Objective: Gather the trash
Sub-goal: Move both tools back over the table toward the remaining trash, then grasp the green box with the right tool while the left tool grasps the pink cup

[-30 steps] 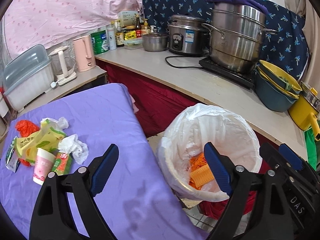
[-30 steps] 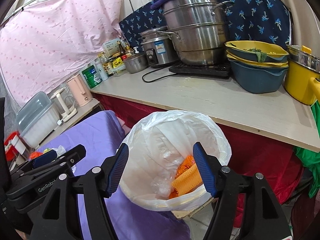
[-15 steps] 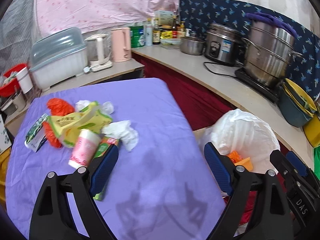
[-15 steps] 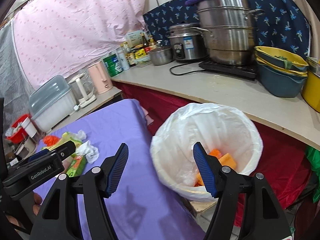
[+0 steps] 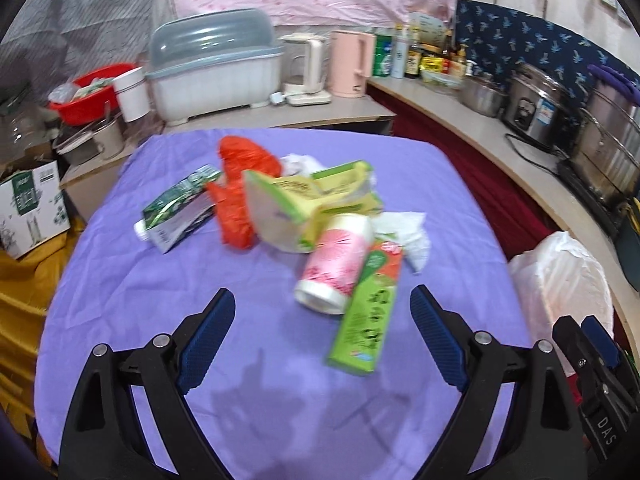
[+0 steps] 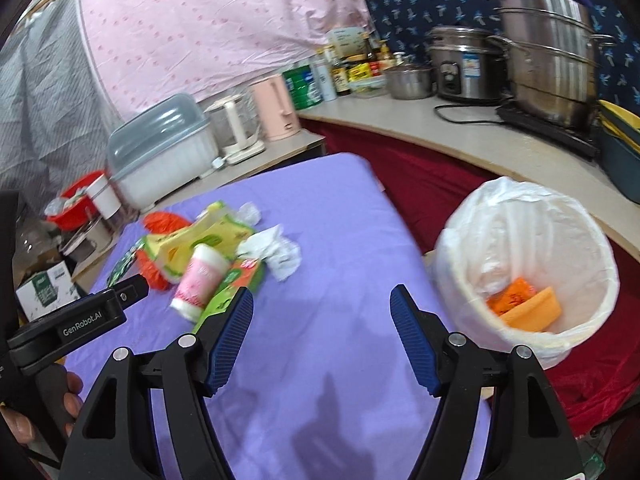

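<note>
A pile of trash lies on the purple table (image 5: 120,280): a pink paper cup (image 5: 334,266) on its side, a green carton (image 5: 368,314), a yellow-green box (image 5: 312,196), an orange bag (image 5: 240,188), crumpled white tissue (image 5: 404,232) and a dark green carton (image 5: 180,208). My left gripper (image 5: 322,332) is open and empty, just short of the cup and green carton. My right gripper (image 6: 322,334) is open and empty over the table (image 6: 320,380), between the pile (image 6: 208,264) and the white-lined bin (image 6: 528,264), which holds orange trash (image 6: 524,308).
A counter (image 6: 480,148) with pots, a rice cooker, bottles and kettles runs behind and to the right. A dish box (image 5: 212,68) and a red basin (image 5: 88,92) stand behind the table. A cardboard box (image 5: 28,208) sits at the left.
Both grippers have swung left, away from the bin and toward the trash pile on the table. The left gripper now faces the pile closely. Both stayed open.
</note>
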Demonstrator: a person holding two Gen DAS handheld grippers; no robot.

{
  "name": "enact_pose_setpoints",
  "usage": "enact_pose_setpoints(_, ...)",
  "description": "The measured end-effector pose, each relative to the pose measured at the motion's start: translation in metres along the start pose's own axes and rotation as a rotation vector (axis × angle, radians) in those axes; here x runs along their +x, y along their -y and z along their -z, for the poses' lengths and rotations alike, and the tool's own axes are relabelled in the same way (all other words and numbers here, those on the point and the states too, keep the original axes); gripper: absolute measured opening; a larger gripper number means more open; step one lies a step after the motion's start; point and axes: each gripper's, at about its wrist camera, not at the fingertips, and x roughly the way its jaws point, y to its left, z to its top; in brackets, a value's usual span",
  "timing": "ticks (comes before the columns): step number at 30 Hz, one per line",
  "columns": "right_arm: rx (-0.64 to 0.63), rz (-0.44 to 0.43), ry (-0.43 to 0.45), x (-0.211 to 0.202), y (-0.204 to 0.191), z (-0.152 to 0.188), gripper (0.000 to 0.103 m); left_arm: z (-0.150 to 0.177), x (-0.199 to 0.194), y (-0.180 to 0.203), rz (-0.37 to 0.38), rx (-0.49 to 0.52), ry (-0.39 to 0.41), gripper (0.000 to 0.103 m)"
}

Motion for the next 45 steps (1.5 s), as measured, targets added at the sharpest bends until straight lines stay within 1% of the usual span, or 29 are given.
enact_pose_setpoints(8,-0.058,-0.061,-0.083,0.035,-0.055,0.022,0.069,0.008,0.010,-0.057,-0.068,-0.043,-0.021,0.088)
enact_pose_setpoints(12,-0.087,-0.080,-0.123,0.055,-0.079,0.033,0.070,0.012,0.017,-0.080,-0.084,-0.073,-0.037,0.089)
enact_pose_setpoints(16,-0.113,-0.083,-0.160,0.077,-0.099,0.042,0.070,0.014,0.026,-0.096,-0.086,-0.102,-0.051,0.091)
enact_pose_setpoints(23,-0.107,-0.075,-0.204,0.108,-0.112,0.051,0.070,0.012,0.037,-0.110,-0.080,-0.130,-0.069,0.092)
enact_pose_setpoints(28,-0.104,-0.060,-0.217,0.118,-0.113,0.055,0.070,0.012,0.043,-0.109,-0.072,-0.134,-0.077,0.092)
enact_pose_setpoints(29,-0.105,-0.056,-0.218,0.119,-0.113,0.056,0.068,0.012,0.044,-0.107,-0.071,-0.133,-0.078,0.092)
enact_pose_setpoints(30,-0.105,-0.055,-0.218,0.119,-0.111,0.056,0.066,0.012,0.044,-0.106,-0.069,-0.130,-0.078,0.092)
enact_pose_setpoints(32,-0.101,-0.055,-0.222,0.119,-0.107,0.057,0.056,0.013,0.046,-0.101,-0.061,-0.121,-0.080,0.092)
enact_pose_setpoints(35,-0.095,-0.054,-0.225,0.116,-0.098,0.058,0.045,0.013,0.049,-0.092,-0.048,-0.102,-0.080,0.092)
enact_pose_setpoints(36,-0.094,-0.051,-0.225,0.115,-0.095,0.058,0.044,0.013,0.050,-0.088,-0.042,-0.095,-0.080,0.092)
enact_pose_setpoints(38,-0.088,-0.043,-0.221,0.111,-0.087,0.059,0.038,0.013,0.052,-0.078,-0.030,-0.081,-0.083,0.092)
enact_pose_setpoints(45,-0.038,-0.029,-0.201,0.093,-0.048,0.057,0.038,0.012,0.062,-0.036,0.046,-0.034,-0.085,0.094)
